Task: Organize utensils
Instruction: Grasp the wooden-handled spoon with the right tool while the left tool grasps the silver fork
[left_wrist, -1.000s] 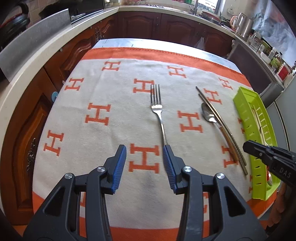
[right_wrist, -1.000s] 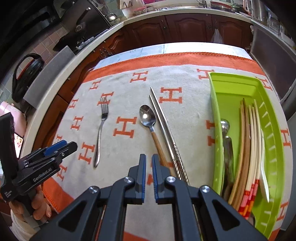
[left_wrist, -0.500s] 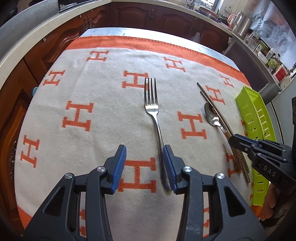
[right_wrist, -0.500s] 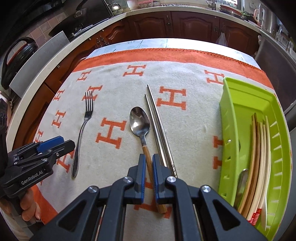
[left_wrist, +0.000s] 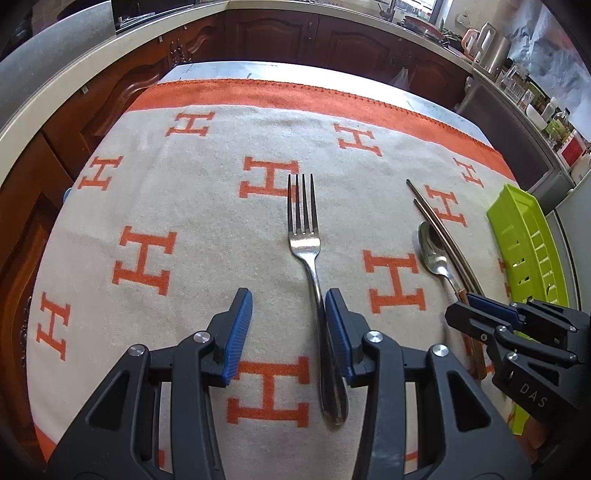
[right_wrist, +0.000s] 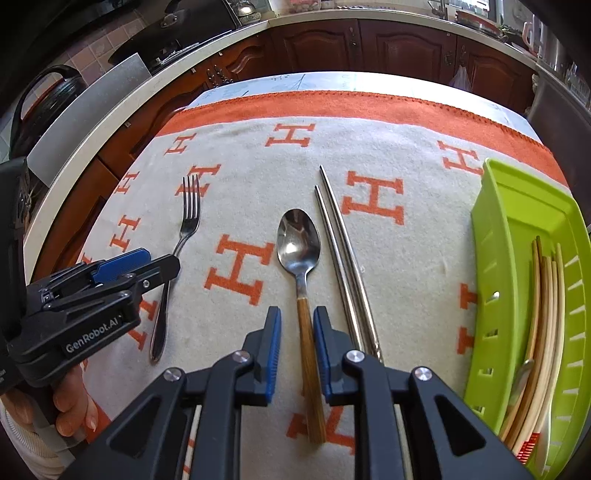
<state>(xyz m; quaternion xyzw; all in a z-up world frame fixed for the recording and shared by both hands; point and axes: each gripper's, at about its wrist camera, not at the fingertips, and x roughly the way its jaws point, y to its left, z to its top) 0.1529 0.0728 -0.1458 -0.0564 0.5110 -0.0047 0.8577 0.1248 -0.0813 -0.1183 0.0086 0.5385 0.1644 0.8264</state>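
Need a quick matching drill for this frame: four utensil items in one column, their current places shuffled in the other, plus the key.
Things:
1. fork
2. wooden-handled spoon
3. metal chopsticks
4. wooden chopsticks

Places:
A. inside the green tray
B. handle between the jaws of the left gripper
C. flat on the cloth, between the spoon and the tray
D. handle between the opening jaws of the right gripper

Pairs: 1-B, 2-D, 3-C, 4-A
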